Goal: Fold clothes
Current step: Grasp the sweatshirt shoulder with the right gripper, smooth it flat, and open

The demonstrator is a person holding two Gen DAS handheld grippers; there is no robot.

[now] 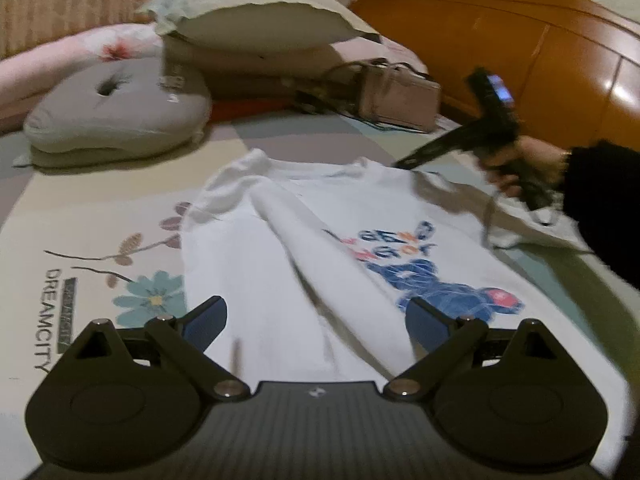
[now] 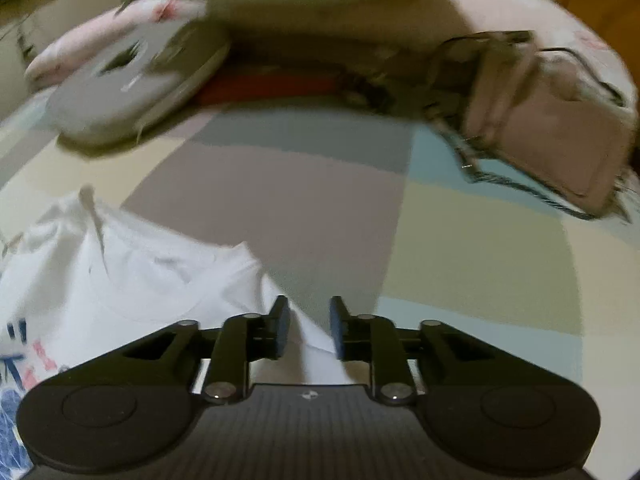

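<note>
While a white T-shirt lies spread on the bed sheet, print side up, the left gripper hangs over its lower part with the two fingers spread wide and nothing between them. A long fold runs down the middle of the shirt, and the blue and red picture with some letters is on the half near the person's right side. The right gripper is at the shoulder of the shirt, near the collar; a strip of the white cloth passes between its two blue pads, but the pads stand a little apart and I cannot tell if they really pinch the cloth. In the left wrist view this gripper is seen from outside, held by a hand that comes out of a dark sleeve, and its tips meet the far edge of the shirt. The only container is a pinkish handbag with a chain strap, which lies on the sheet beyond the shirt, well apart from it; its inside is not visible, so what it holds cannot be told. Left of the bag there is a grey round cushion, and behind both a large pale pillow rests on a pink flowered blanket. A brown wooden headboard stands behind the bag. Both views are blurred.
</note>
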